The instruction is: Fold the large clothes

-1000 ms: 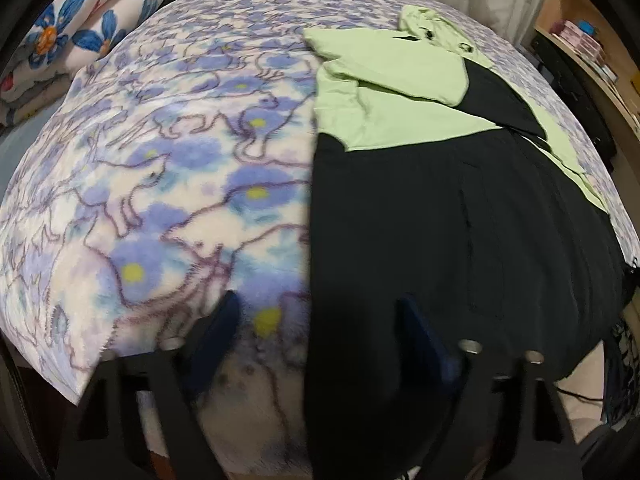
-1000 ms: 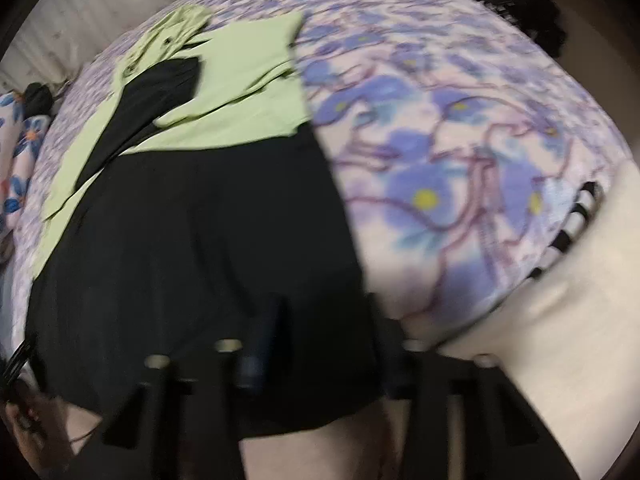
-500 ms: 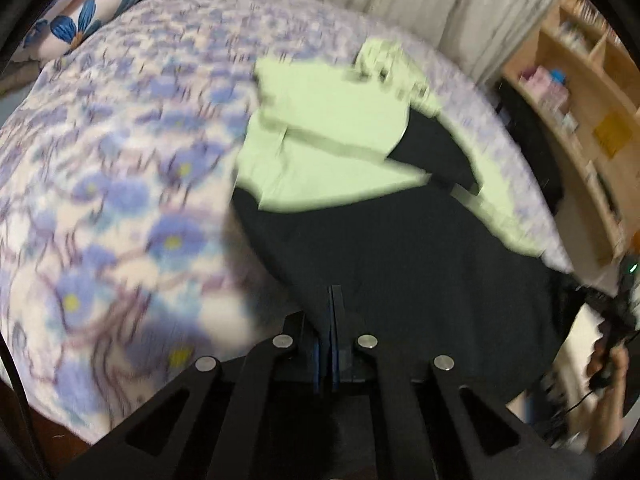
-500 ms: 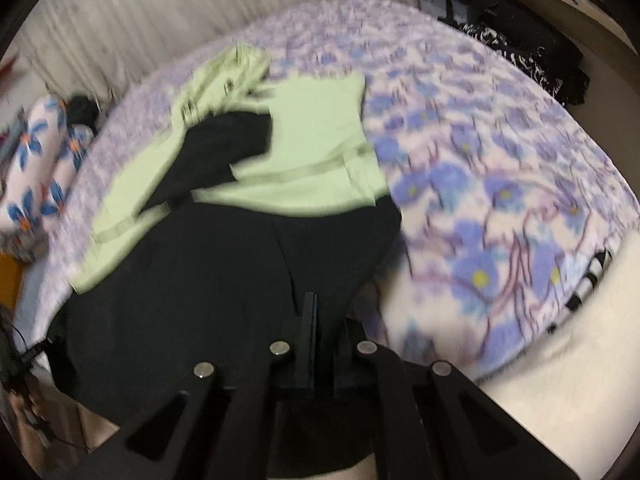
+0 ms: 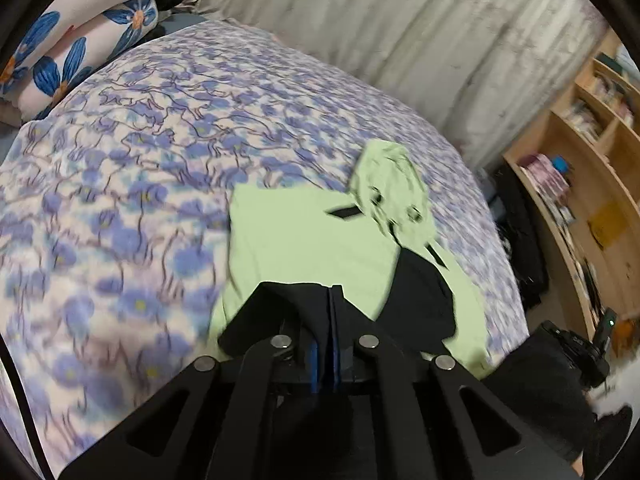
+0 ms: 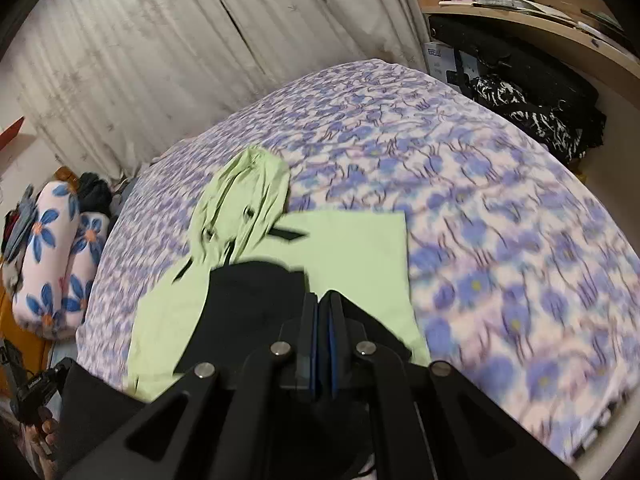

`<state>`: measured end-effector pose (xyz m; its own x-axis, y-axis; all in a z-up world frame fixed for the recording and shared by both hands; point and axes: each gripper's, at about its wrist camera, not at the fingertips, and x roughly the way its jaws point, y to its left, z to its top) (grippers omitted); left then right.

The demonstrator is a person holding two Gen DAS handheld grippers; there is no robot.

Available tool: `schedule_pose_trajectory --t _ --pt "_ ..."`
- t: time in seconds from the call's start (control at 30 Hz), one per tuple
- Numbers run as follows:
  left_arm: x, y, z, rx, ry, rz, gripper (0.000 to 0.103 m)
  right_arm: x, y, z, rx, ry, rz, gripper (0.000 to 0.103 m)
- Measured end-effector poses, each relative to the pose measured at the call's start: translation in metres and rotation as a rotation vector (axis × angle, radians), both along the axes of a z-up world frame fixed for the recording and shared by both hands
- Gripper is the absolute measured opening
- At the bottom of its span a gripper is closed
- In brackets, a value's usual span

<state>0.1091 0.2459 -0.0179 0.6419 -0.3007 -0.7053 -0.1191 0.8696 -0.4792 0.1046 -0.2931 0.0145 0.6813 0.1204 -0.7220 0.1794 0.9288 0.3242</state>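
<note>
1. The hoodie (image 5: 304, 240), light green with black panels, is spread on the bed (image 5: 132, 184), which is covered by a blue-flowered blanket; its hood (image 5: 390, 184) is turned toward the curtain (image 5: 400, 36) at 12 o'clock.
2. In the left wrist view, the left tool (image 5: 330, 300) is seen with its jaws pressed together on the black hem of the hoodie, and the fabric is lifted off the bed around them.
3. In the right wrist view, the right tool (image 6: 323, 308) is likewise clamped on black fabric of the hoodie (image 6: 352, 248), which is draped over its fingers.
4. The green upper part is left flat on the blanket, at 12 o'clock from both tools.
5. Flowered pillows (image 5: 80, 44) are seen at 10 o'clock in the left view, and a wooden shelf (image 5: 592, 184) at 3 o'clock.
6. A dark patterned cloth (image 6: 532, 116) is seen beyond the bed at 2 o'clock in the right view.
7. Motion blur is spread over the blanket.
</note>
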Motion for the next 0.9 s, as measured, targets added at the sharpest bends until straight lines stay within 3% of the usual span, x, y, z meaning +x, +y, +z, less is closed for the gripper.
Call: schedule_pose_trajectory --t 0.07,0.17,0.2,0.23,0.3,0.53,0.73,0.9 --pt "0.031 0.004 -0.006 0.052 0.020 0.047 0.019 0.026 -0.005 -0.007 0.031 0.013 -0.023 0.004" --pt "0.062 0.013 -0.011 0.103 0.002 0.127 0.078 0.062 -0.014 -0.021 0.075 0.035 -0.068 0.010" --pt "0.070 0.018 -0.012 0.098 -0.008 0.157 0.083 0.071 -0.015 -0.025 0.076 0.029 -0.070 0.018" --pt "0.077 0.022 -0.014 0.087 -0.016 0.173 0.083 0.076 -0.016 -0.028 0.074 0.024 -0.071 0.030" --pt "0.093 0.025 -0.020 0.082 -0.006 0.176 0.083 0.086 -0.017 -0.036 0.081 0.019 -0.071 0.042" --pt "0.106 0.010 -0.060 0.187 0.055 0.077 0.083 0.101 -0.014 -0.076 0.039 0.099 -0.024 0.042" --pt "0.092 0.003 -0.090 0.215 0.075 -0.025 0.083 0.100 -0.012 -0.109 -0.019 0.160 0.023 0.042" --pt "0.073 0.009 -0.089 0.204 0.039 -0.098 0.083 0.094 -0.014 -0.120 -0.034 0.174 0.048 0.042"
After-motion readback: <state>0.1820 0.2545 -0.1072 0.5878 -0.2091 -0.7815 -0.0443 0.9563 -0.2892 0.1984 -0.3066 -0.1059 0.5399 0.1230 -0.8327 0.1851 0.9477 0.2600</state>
